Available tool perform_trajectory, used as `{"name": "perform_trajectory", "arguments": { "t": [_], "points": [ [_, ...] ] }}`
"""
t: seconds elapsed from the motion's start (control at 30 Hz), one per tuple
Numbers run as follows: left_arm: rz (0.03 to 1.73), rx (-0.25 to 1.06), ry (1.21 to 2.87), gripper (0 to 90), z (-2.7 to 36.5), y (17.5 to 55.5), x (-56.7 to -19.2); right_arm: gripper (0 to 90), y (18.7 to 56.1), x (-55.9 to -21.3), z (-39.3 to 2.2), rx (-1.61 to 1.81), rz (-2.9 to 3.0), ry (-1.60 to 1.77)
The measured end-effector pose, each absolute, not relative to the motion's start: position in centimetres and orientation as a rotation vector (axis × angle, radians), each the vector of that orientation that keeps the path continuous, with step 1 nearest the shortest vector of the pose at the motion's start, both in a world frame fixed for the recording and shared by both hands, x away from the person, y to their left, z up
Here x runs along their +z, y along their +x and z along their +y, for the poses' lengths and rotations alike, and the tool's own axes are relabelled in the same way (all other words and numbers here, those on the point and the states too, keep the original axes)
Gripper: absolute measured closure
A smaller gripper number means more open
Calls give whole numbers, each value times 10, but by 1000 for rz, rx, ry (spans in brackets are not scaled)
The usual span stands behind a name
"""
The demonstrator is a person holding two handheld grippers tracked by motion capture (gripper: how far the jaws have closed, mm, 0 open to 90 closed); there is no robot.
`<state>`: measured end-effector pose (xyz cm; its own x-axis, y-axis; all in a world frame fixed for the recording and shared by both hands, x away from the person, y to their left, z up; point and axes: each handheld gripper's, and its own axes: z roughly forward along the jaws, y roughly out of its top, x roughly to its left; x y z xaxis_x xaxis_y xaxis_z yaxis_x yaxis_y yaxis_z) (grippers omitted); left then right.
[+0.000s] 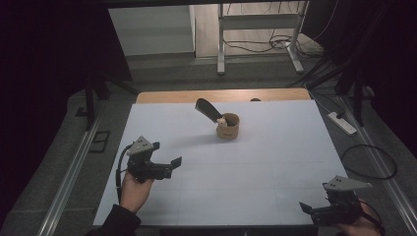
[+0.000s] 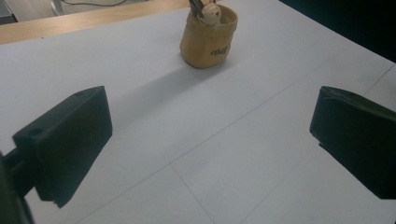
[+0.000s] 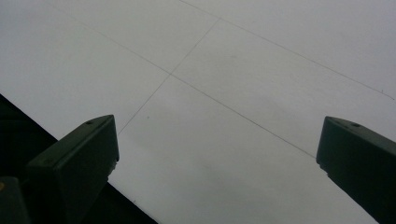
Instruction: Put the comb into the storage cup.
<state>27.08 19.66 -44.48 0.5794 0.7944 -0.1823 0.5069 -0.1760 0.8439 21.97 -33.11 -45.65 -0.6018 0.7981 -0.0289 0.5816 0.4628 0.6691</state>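
White table carries a tan cup near its far edge. Left gripper and right gripper both have jaws wide apart, holding nothing.

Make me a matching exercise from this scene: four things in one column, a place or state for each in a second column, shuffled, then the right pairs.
Things
1. tan cup
2. left gripper
3. right gripper
4. small pale figure

Places or states
A. open, at the table's near right corner
B. at the cup's rim
C. upright near the table's far edge
D. open, over the table's left side, pointed toward the cup

Pairs: 1-C, 2-D, 3-A, 4-B
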Motion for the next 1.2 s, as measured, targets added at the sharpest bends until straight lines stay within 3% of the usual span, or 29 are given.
{"name": "perform_trajectory", "arguments": {
  "t": [1.2],
  "points": [
    [1121, 381, 1835, 0, 219, 229, -452, 0, 220, -456, -331, 893, 2375, 1170]
  ]
}}
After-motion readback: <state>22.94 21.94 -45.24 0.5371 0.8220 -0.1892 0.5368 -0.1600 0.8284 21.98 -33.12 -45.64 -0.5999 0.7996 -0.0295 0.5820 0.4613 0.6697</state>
